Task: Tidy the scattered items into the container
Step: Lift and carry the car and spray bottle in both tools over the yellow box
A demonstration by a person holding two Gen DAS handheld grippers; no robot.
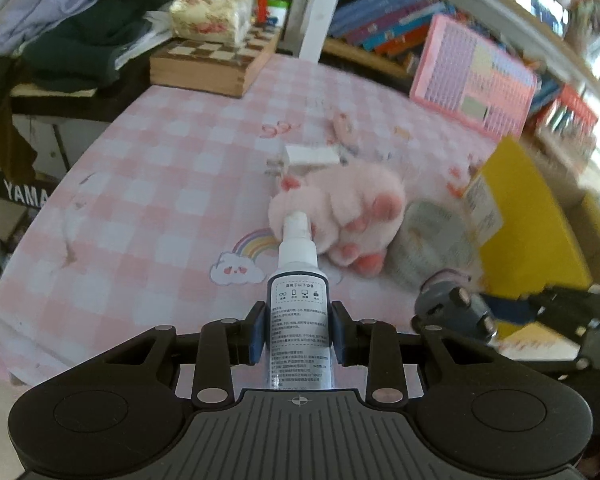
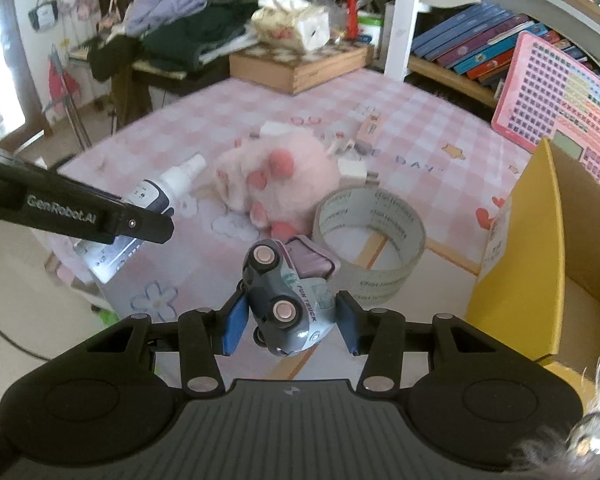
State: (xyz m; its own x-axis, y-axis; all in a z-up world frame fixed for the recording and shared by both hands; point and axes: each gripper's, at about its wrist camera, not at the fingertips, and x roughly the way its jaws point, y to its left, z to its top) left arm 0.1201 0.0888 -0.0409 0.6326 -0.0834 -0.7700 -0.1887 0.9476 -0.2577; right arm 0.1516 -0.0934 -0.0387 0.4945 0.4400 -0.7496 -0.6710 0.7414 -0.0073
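My left gripper (image 1: 298,332) is shut on a white spray bottle (image 1: 298,300) with a dark label band, its nozzle pointing away; the same bottle (image 2: 156,196) shows at the left of the right wrist view. My right gripper (image 2: 290,322) is shut on a grey toy truck (image 2: 288,296), wheels turned toward the camera; the truck (image 1: 456,308) also appears at the right of the left wrist view. On the pink checked tablecloth (image 1: 160,184) lie a fluffy pink paw (image 1: 352,216), a clear tape roll (image 2: 370,240) and a white charger (image 1: 308,156). A yellow box (image 2: 540,248) stands open at the right.
A chessboard box (image 1: 216,60) with a tissue pack sits at the table's far edge beside a pile of clothes (image 1: 80,36). A pink keyboard toy (image 1: 476,76) leans against a bookshelf (image 2: 480,48). Small clips and a pink stick (image 2: 370,128) lie beyond the paw.
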